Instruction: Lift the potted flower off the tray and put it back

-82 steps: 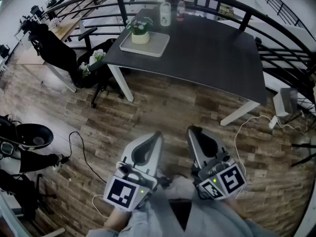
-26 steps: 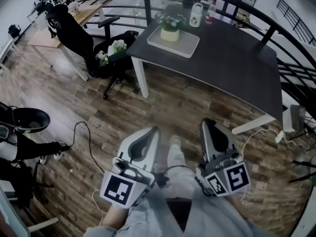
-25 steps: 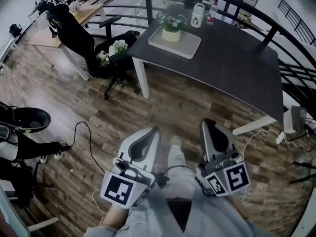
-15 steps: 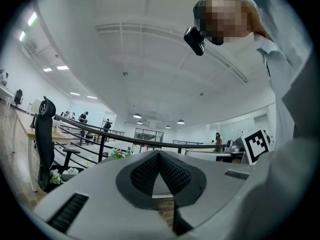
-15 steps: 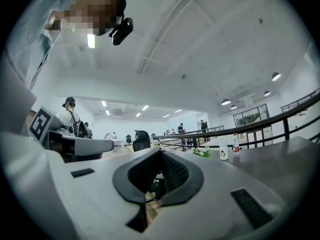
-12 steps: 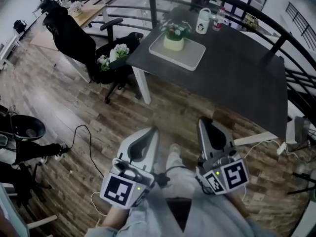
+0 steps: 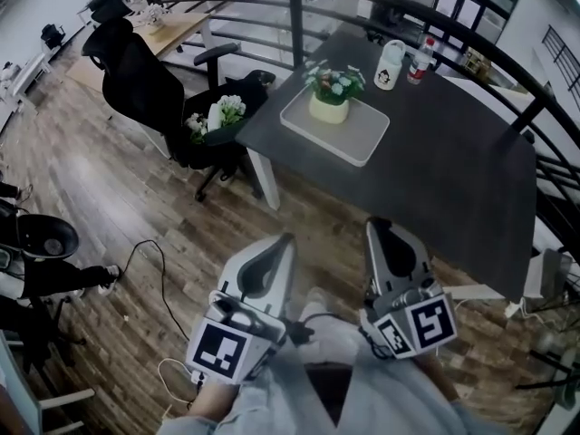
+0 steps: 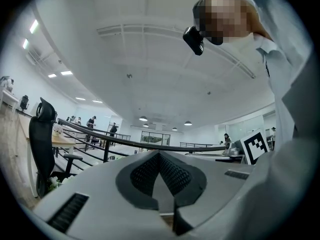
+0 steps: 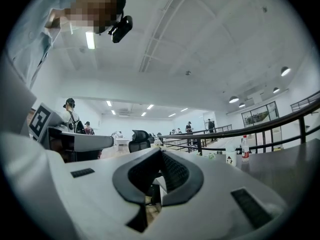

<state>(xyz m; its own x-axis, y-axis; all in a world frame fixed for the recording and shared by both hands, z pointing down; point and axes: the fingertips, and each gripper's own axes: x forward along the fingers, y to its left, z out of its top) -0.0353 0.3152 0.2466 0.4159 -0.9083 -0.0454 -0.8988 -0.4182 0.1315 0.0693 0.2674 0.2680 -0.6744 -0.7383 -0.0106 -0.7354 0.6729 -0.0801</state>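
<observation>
- The potted flower [image 7: 331, 93] stood upright on the pale tray [image 7: 361, 141], toward its far left corner, on the dark counter [image 7: 453, 170]. Nothing touched it.
- The left hand-held gripper [image 7: 286, 243] and the right hand-held gripper [image 7: 377, 227] were held level and side by side, low in front of the person, over the wooden floor [image 7: 109, 188]. Both were well short of the counter.
- Both pairs of jaws were drawn together with nothing between them. This looked like a carrying posture, since the pot was out of reach.
- A white jug [image 7: 390, 64] and a bottle [image 7: 420, 59] stood beyond the tray, probably clear of any reach from the near edge.
- A black office chair [image 7: 149, 89] with loose flowers [image 7: 222, 114] on its seat stood just beside the counter's left corner.
- Judged: approach stage, with the lift not yet begun.
</observation>
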